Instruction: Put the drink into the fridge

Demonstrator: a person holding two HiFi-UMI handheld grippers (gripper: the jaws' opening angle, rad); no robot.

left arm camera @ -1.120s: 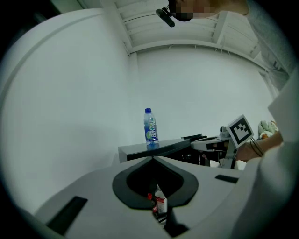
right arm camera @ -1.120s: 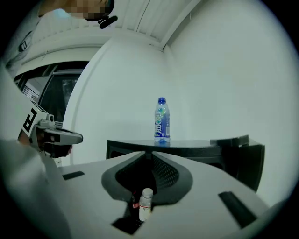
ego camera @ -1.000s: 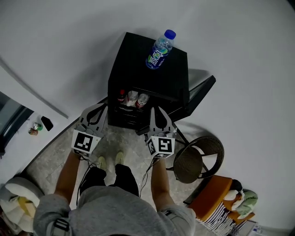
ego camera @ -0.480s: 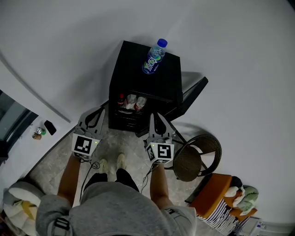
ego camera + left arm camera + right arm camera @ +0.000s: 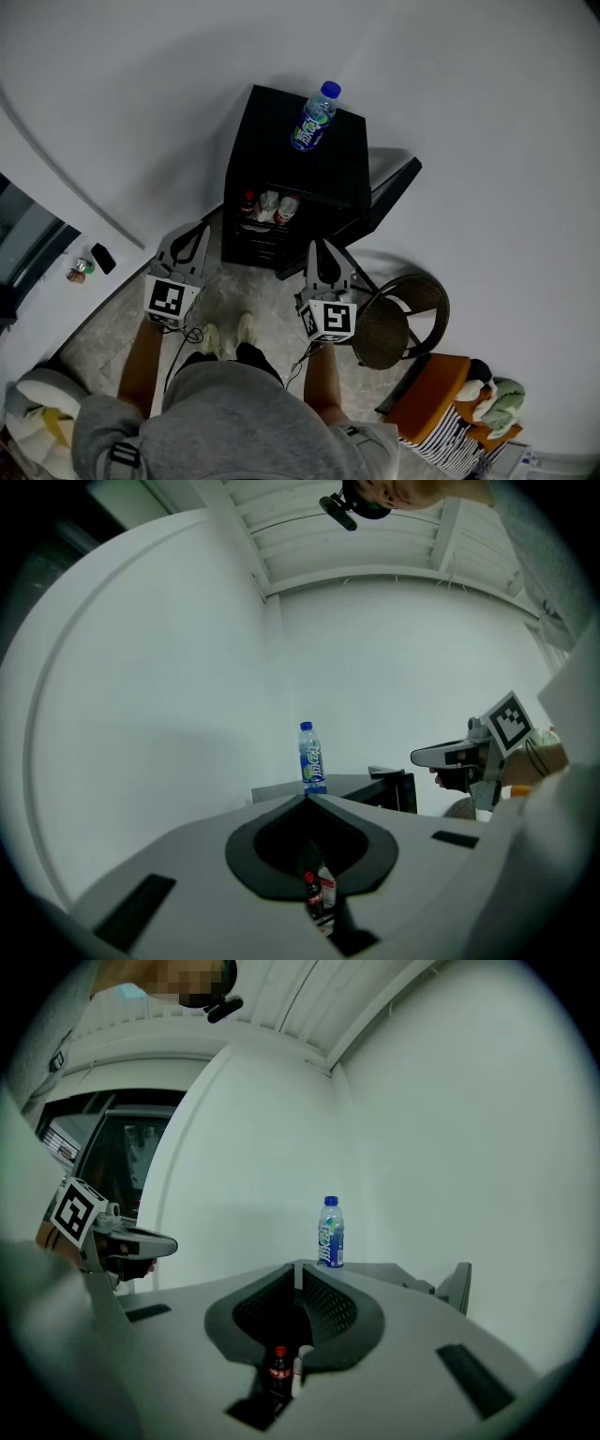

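Note:
The drink, a clear bottle point(image 5: 314, 117) with a blue cap and blue-green label, stands upright on top of the black mini fridge point(image 5: 286, 159). The fridge door point(image 5: 394, 199) hangs open to the right. Inside on a shelf stand a cola bottle point(image 5: 247, 202) and two pale bottles point(image 5: 277, 206). My left gripper point(image 5: 204, 228) and right gripper point(image 5: 317, 246) hover level in front of the fridge, short of it and apart from the drink. Both are shut with nothing between the jaws. The drink point(image 5: 310, 757) shows above the left gripper point(image 5: 307, 799), and the same drink point(image 5: 330, 1232) above the right gripper point(image 5: 299, 1267).
A round dark stool point(image 5: 401, 323) stands right of my right gripper, close to the open door. An orange seat with striped cloth point(image 5: 441, 405) sits at lower right. Two cans point(image 5: 75, 272) and a small black object point(image 5: 103, 258) lie on the floor at left. White walls back the fridge.
Both grippers have drawn back from the fridge toward the person and risen a little. The bottle on the fridge top has not moved.

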